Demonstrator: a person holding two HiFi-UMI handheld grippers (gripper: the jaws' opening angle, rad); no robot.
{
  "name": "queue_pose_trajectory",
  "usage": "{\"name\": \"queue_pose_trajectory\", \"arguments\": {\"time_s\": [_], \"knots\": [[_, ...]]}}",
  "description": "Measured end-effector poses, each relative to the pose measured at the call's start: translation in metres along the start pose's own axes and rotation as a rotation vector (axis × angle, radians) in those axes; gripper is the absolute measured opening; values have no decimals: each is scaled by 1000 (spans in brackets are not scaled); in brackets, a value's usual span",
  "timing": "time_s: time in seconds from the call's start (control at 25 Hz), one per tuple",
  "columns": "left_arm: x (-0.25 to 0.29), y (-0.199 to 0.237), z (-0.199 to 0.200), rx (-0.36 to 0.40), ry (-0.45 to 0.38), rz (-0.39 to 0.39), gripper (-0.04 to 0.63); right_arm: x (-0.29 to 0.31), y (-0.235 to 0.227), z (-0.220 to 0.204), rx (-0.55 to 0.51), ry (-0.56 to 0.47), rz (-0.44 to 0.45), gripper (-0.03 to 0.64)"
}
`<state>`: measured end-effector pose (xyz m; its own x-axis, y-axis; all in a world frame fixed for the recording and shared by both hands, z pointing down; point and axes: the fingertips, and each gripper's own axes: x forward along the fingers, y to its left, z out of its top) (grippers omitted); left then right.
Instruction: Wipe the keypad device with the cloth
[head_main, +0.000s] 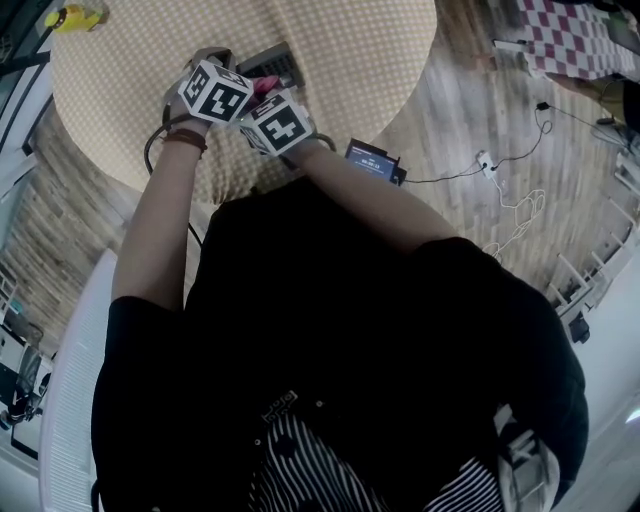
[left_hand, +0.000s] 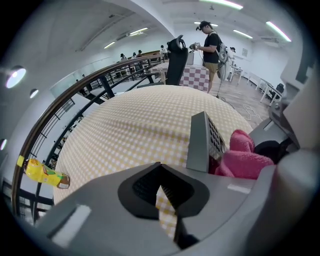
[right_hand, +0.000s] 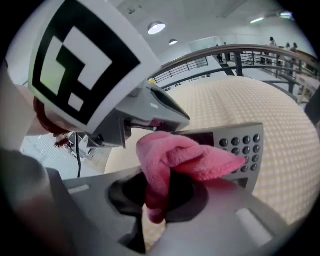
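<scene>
The grey keypad device (right_hand: 235, 150) lies on a round table with a yellow checked cloth (head_main: 360, 50); in the left gripper view the keypad device (left_hand: 204, 142) shows edge-on, just right of the jaws. My right gripper (right_hand: 155, 200) is shut on a pink cloth (right_hand: 175, 155), which drapes over the device's left part beside its buttons. The pink cloth (left_hand: 245, 156) sits against the device's keypad face. My left gripper (left_hand: 167, 210) is shut with nothing in it, only a sliver of tablecloth showing between its jaws. Both marker cubes sit close together at the table's near edge.
A yellow bottle (head_main: 75, 17) lies at the table's far left edge. On the wooden floor to the right are a black box (head_main: 372, 160) and white cables (head_main: 515, 205). A black chair (left_hand: 176, 60) and a standing person (left_hand: 210, 47) are beyond the table.
</scene>
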<state>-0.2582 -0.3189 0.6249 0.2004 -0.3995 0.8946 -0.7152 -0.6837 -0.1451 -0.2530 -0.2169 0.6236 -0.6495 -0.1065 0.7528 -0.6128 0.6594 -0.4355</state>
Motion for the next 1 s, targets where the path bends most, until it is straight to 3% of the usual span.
{"name": "queue_pose_trajectory", "arguments": {"time_s": [0.32,0.52,0.76,0.88,1.0], "knots": [[-2,-1,1,5,-22,21,3,12,-9,-52,-3,114,-21,63],[-7,3,0,-81,-68,47,3,4,-6,-50,-1,158,-17,63],[-70,-3,20,-290,-310,77,3,-58,3,-24,-51,54,22,61],[-118,-11,20,-418,-451,74,3,-91,13,-14,-137,0,10,61],[-155,-39,11,-483,-511,51,3,-118,33,-14,-218,-42,26,61]]}}
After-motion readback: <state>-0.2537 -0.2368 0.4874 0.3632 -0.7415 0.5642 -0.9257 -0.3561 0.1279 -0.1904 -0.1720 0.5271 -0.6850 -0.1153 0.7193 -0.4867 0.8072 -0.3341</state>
